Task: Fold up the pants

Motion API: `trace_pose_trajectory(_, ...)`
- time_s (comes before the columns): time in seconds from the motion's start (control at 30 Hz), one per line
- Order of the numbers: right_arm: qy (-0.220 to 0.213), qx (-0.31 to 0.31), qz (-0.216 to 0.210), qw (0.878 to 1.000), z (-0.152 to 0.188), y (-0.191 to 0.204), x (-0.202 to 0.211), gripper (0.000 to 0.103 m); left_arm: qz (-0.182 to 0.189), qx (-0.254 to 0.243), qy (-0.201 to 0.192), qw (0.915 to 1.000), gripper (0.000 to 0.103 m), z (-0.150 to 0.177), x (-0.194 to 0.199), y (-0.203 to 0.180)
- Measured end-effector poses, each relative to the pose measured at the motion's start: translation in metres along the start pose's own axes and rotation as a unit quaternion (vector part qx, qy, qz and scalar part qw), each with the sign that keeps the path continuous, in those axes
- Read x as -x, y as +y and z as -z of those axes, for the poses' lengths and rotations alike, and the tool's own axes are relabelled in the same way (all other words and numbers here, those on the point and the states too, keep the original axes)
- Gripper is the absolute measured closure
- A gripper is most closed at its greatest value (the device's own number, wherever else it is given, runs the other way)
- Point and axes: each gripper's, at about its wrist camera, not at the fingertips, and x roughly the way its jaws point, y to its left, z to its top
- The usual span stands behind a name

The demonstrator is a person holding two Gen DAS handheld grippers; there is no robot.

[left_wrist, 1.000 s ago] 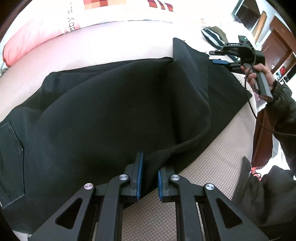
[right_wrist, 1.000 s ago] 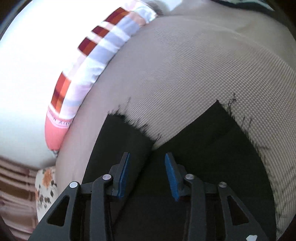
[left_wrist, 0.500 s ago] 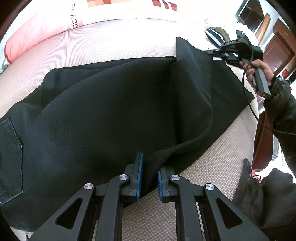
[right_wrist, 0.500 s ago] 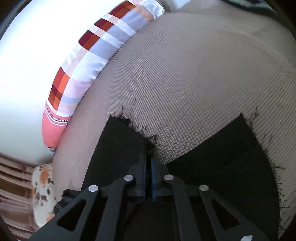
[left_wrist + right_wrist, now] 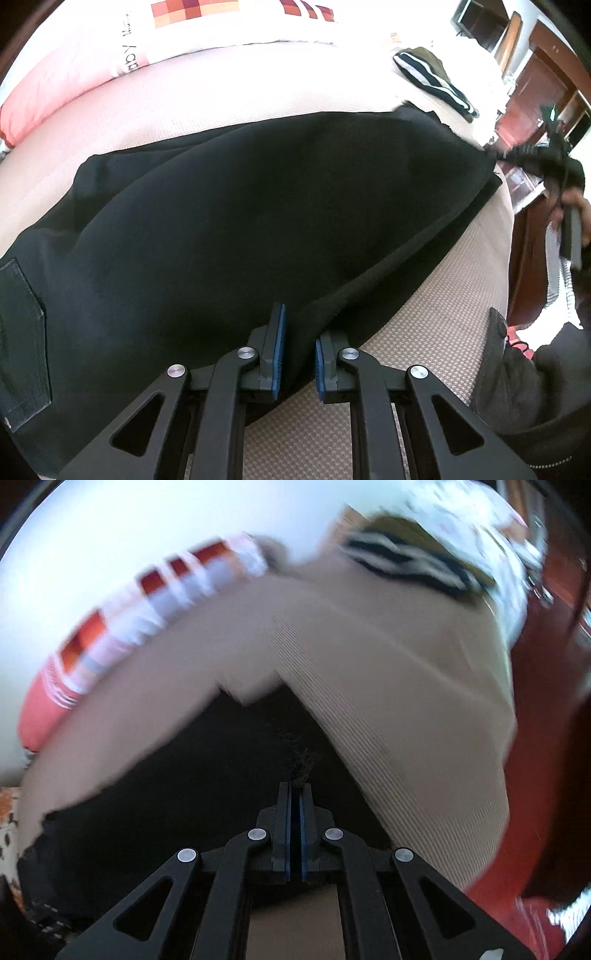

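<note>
Black pants [image 5: 240, 221] lie across a beige bed [image 5: 443, 314], with a back pocket [image 5: 22, 321] at the left edge. My left gripper [image 5: 298, 350] is at the near edge of the pants, its jaws a little apart with a fold of the fabric between the blue pads. My right gripper [image 5: 295, 794] is shut on the frayed hem [image 5: 301, 766] of a pant leg and holds it up off the bed. In the left wrist view the right gripper [image 5: 532, 155] is blurred at the far right, pulling the leg taut.
A pink and checked pillow [image 5: 129, 55] lies along the far side of the bed. A striped dark garment [image 5: 436, 81] lies at the far right corner. Wooden furniture [image 5: 535, 85] stands beyond the bed's right edge. Dark clothing [image 5: 517, 387] hangs at the right.
My right gripper closed on the frayed hem, then lifted and pulled it to the right, spreading the folded leg out flat. My left gripper stayed at the near edge.
</note>
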Motion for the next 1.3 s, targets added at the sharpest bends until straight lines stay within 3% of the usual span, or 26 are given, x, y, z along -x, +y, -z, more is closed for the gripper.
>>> trace_pose_trajectory(0.07,0.019,-0.027,0.006,0.999,0.015,-0.018,-0.012,0.100,0.001,-0.002,0.000,1.0000,0.088,-0.001,-0.001,0.000)
trace_pose_trajectory(0.17,0.014,-0.044,0.005,0.999,0.020,-0.025,-0.012,0.101,-0.004,-0.011,0.002,0.9999,0.088,-0.004,-0.002,-0.002)
trace_pose_trajectory(0.33,-0.018,-0.034,0.023,0.999,0.015,-0.023,0.011,0.101,-0.001,-0.025,-0.003,0.9997,0.088,-0.006,-0.005,-0.010)
trace_pose_trajectory(0.57,0.003,-0.047,0.033,0.998,0.024,-0.032,-0.013,0.101,0.019,-0.024,-0.007,0.9995,0.086,-0.007,-0.007,-0.004)
trace_pose_trajectory(0.6,0.005,-0.049,0.036,0.998,0.023,-0.032,-0.011,0.099,0.025,-0.017,-0.003,0.9995,0.086,-0.008,-0.006,-0.002)
trace_pose_trajectory(0.63,0.006,-0.052,0.035,0.998,0.023,-0.032,-0.010,0.091,0.030,-0.013,0.001,0.9995,0.085,-0.010,-0.006,-0.001)
trace_pose_trajectory(0.7,0.019,-0.050,0.037,0.998,0.020,-0.034,-0.008,0.084,0.041,-0.002,0.011,0.9991,0.078,-0.012,-0.004,0.002)
trace_pose_trajectory(0.77,0.010,-0.049,0.037,0.998,0.016,-0.038,0.002,0.083,0.054,0.013,0.022,0.9982,0.059,-0.012,0.001,0.005)
trace_pose_trajectory(0.83,0.004,-0.045,0.032,0.998,0.008,-0.040,0.010,0.079,0.075,0.014,0.019,0.9969,0.050,-0.009,0.012,0.006)
trace_pose_trajectory(1.0,0.015,0.004,-0.044,0.999,-0.034,-0.028,0.014,0.078,0.089,0.009,-0.020,0.9958,0.048,-0.015,0.043,0.015)
trace_pose_trajectory(1.17,0.073,0.047,-0.136,0.987,-0.086,0.000,-0.026,0.079,0.045,0.106,-0.068,0.9910,0.047,-0.030,0.049,0.057)
trace_pose_trajectory(1.3,0.110,0.076,-0.156,0.979,-0.116,0.015,-0.063,0.079,0.008,0.202,-0.073,0.9766,0.047,-0.031,0.043,0.094)
